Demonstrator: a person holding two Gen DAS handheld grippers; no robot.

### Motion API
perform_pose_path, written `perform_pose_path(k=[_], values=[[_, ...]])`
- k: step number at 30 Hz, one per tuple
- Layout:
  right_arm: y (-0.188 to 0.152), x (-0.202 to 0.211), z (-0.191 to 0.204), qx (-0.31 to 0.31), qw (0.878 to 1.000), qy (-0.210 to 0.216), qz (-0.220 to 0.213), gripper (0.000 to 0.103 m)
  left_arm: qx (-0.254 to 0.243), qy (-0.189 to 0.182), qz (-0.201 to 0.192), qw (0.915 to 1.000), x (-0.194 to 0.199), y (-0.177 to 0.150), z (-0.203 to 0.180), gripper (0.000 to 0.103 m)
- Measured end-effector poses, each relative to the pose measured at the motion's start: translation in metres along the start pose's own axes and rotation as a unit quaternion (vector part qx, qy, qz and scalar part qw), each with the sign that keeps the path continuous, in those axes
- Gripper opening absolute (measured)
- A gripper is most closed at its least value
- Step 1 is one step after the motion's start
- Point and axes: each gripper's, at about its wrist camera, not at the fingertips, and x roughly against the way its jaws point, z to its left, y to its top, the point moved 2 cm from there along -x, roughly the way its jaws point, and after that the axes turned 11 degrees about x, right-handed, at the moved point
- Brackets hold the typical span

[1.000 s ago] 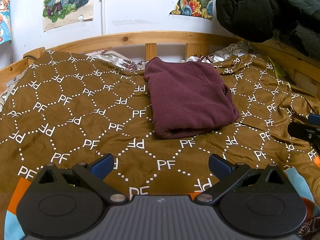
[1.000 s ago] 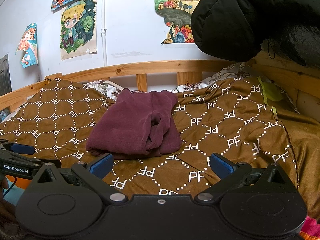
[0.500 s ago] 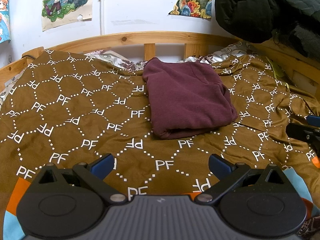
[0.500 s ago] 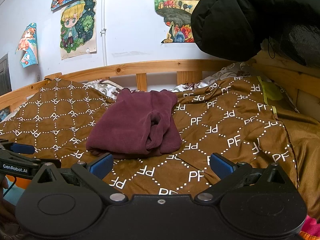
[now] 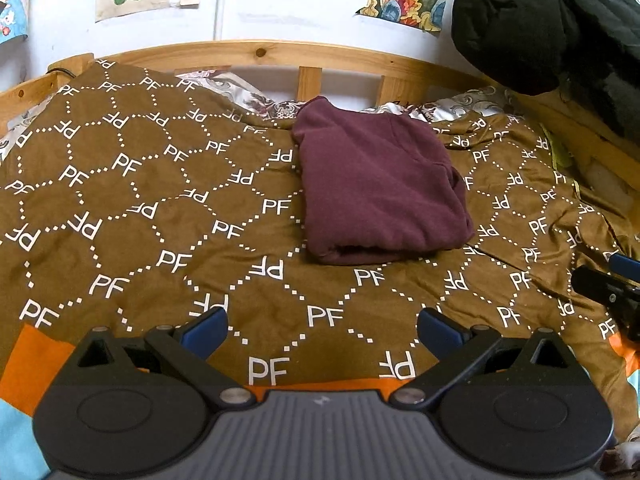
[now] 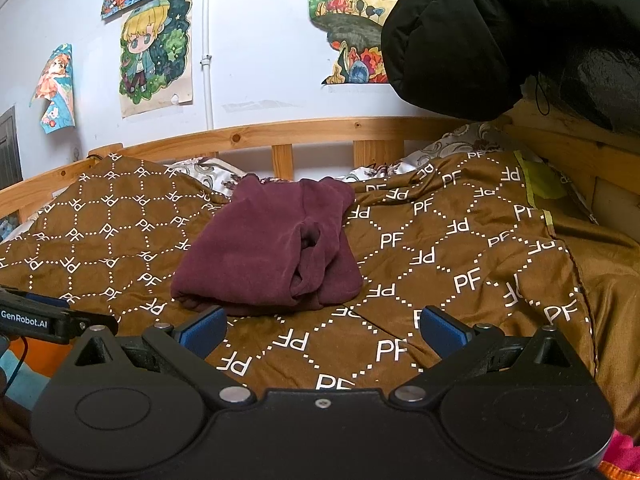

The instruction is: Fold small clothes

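Observation:
A maroon garment [image 5: 376,184] lies folded into a thick rectangle on the brown "PF" patterned bedspread [image 5: 160,208], toward the headboard. In the right wrist view the same garment [image 6: 268,256] shows its bunched open side. My left gripper [image 5: 322,330] hovers open over the bedspread, well short of the garment, nothing between its blue pads. My right gripper [image 6: 322,330] is open too, just in front of the garment's near edge, holding nothing. The right gripper's tip shows at the far right edge of the left wrist view [image 5: 608,284]; the left gripper's body [image 6: 44,320] shows at the left of the right wrist view.
A wooden headboard rail [image 5: 280,54] runs behind the bed, with posters [image 6: 156,52] on the white wall. A black padded jacket [image 6: 500,32] hangs at the upper right. A patterned pillow [image 5: 240,92] peeks out under the bedspread. An orange and blue cover [image 5: 28,364] edges the near side.
The left wrist view has tilted slightly downward, so the garment sits a bit higher and farther. The right gripper and the garment have stayed put.

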Motion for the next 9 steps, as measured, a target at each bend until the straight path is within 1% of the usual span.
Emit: perform_pose_path(k=[9], values=[[-0.0012, -0.0015, -0.0002, -0.001, 1.000, 0.000, 0.005, 0.102, -0.001, 0.002, 0.005, 1.0000, -0.0011, 0.0002, -0.0011, 0.102]])
